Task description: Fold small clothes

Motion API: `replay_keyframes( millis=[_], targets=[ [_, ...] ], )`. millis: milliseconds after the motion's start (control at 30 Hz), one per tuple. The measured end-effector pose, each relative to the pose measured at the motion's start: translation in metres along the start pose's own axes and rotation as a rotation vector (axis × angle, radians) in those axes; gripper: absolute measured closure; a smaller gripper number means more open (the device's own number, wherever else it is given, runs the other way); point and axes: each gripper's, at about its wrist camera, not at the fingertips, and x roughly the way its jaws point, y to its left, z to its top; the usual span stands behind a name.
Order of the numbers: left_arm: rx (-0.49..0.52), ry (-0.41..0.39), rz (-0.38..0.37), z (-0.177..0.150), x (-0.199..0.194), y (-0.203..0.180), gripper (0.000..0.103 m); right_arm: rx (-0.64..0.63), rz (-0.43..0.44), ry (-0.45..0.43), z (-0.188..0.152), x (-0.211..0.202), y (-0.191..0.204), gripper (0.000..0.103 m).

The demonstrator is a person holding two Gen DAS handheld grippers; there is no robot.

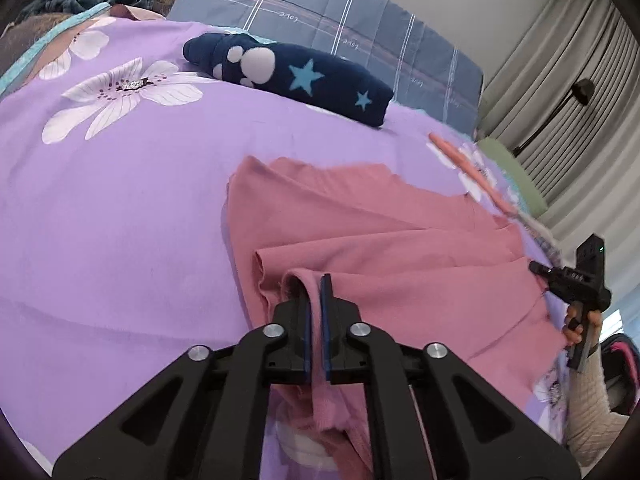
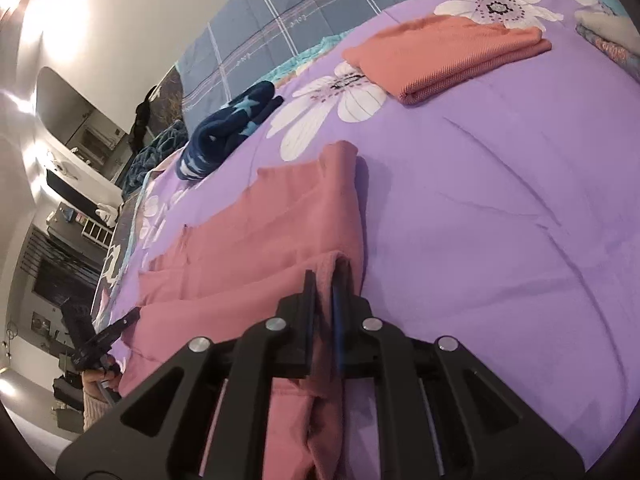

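Nearest the lens, the left gripper (image 1: 315, 284) had its jaws clamped on a bunched edge of the pink garment (image 1: 360, 232), and the right gripper (image 2: 326, 280) pinched the opposite edge the same way. Between them the garment lay spread across the purple floral bedspread (image 1: 120, 208), with one fold apparently begun and more likely to come. At the far left a navy star-print piece (image 1: 296, 76) sat rolled up, seemingly finished. At the far right a folded orange garment (image 2: 444, 52) rested flat, seemingly done as well.
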Motion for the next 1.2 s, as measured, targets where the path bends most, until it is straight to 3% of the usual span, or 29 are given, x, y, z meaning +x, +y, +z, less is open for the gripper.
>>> replay_keyframes(
  millis=[67,233,300,333,500,633,700,733,767,867,933,1067,1200],
  targets=[
    [0.011,-0.010,-0.003,-0.003,-0.012,-0.003,0.086,-0.028,-0.016,0.003,-0.002,-0.008,0.003,0.088],
    [0.050,0.031,-0.017,-0.018,-0.026,-0.016,0.085,-0.114,-0.040,0.031,-0.019,-0.024,0.018,0.088],
    [0.062,0.051,0.002,-0.020,-0.023,-0.019,0.099,-0.144,-0.058,0.042,-0.021,-0.022,0.026,0.100],
    [0.064,0.052,0.000,-0.020,-0.022,-0.020,0.101,-0.156,-0.062,0.043,-0.022,-0.021,0.029,0.100],
    [0.018,-0.036,-0.034,0.007,-0.032,-0.023,0.101,-0.105,0.045,-0.011,0.002,-0.025,0.037,0.100],
    [-0.035,-0.097,-0.017,0.044,-0.027,-0.016,0.101,-0.049,0.055,-0.072,0.041,-0.018,0.036,0.100],
    [-0.070,-0.103,0.009,0.063,-0.013,-0.006,0.095,-0.002,0.031,-0.064,0.061,-0.001,0.028,0.099],
    [-0.091,-0.106,0.031,0.068,-0.007,-0.001,0.072,0.019,-0.003,-0.040,0.069,0.013,0.022,0.094],
    [-0.114,-0.117,0.063,0.072,-0.002,0.005,0.055,0.035,-0.028,-0.027,0.072,0.020,0.018,0.093],
    [-0.102,-0.119,0.083,0.074,0.003,0.011,0.054,0.043,-0.039,-0.013,0.070,0.029,0.011,0.091],
    [-0.082,-0.110,0.084,0.072,0.004,0.012,0.054,0.014,-0.043,-0.028,0.067,0.026,0.011,0.083],
    [-0.015,-0.064,0.127,0.070,0.016,0.009,0.054,-0.061,-0.071,-0.036,0.066,0.024,0.016,0.082],
    [0.041,-0.035,0.151,0.074,0.032,0.004,0.054,-0.131,-0.074,-0.055,0.074,0.028,0.027,0.061]
  ],
)
